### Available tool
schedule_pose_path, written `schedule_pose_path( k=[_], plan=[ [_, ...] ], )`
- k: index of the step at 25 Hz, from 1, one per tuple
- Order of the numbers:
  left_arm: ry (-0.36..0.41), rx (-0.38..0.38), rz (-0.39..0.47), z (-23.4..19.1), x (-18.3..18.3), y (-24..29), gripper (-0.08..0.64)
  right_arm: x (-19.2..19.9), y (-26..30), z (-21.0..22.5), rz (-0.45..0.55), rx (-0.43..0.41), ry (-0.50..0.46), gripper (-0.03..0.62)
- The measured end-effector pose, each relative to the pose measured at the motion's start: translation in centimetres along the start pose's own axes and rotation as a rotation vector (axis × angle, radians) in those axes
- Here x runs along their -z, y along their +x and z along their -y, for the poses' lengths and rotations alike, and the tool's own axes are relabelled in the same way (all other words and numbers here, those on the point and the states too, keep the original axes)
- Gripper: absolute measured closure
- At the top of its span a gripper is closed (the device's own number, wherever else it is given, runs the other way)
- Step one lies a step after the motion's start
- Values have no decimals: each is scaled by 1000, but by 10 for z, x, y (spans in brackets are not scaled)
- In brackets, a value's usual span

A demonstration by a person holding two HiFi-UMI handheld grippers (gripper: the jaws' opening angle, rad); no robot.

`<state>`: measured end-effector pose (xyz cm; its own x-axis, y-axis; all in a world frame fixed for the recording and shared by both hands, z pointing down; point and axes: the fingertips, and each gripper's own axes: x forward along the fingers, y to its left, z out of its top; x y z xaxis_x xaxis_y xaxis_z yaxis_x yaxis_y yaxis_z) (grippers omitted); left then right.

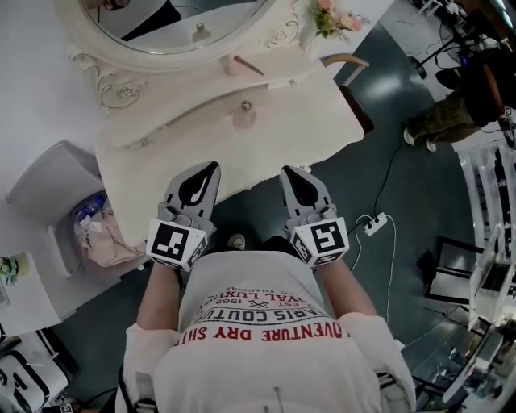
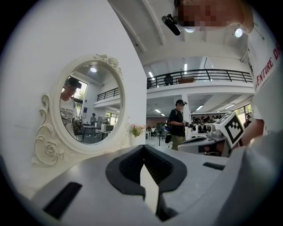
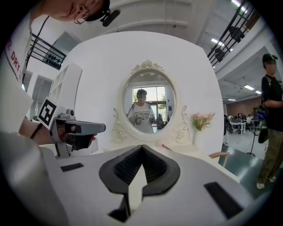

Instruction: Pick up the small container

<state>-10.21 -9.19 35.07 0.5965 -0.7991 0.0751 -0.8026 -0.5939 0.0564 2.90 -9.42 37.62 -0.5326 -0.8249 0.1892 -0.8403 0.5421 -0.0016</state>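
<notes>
Holding the left gripper (image 1: pixel 208 171) and right gripper (image 1: pixel 292 174) fully closed and empty, side by side short of the dressing table (image 1: pixel 314 113) — aiming ahead at what seems the small container (image 1: pixel 231 64), sitting at the foot of the mirror (image 1: pixel 161 20), well beyond both, slightly nearer the left.
</notes>
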Motion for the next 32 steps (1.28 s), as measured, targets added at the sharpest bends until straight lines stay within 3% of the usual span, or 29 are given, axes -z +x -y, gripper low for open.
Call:
schedule_pose_path(
  k=[8, 15, 25, 32],
  plan=[
    [-9, -75, -48, -31, 21, 51, 552, 0, 68, 41, 7, -92, -10, 594],
    [-49, -188, -76, -49, 40, 115, 552, -1, 130, 92, -11, -254, -32, 594],
    [-80, -372, -70, -68, 94, 190, 543, 33, 195, 145, -72, -473, -49, 594],
    [-148, -451, -167, -78, 154, 225, 366, 56, 224, 159, -129, -584, -42, 594]
  ],
)
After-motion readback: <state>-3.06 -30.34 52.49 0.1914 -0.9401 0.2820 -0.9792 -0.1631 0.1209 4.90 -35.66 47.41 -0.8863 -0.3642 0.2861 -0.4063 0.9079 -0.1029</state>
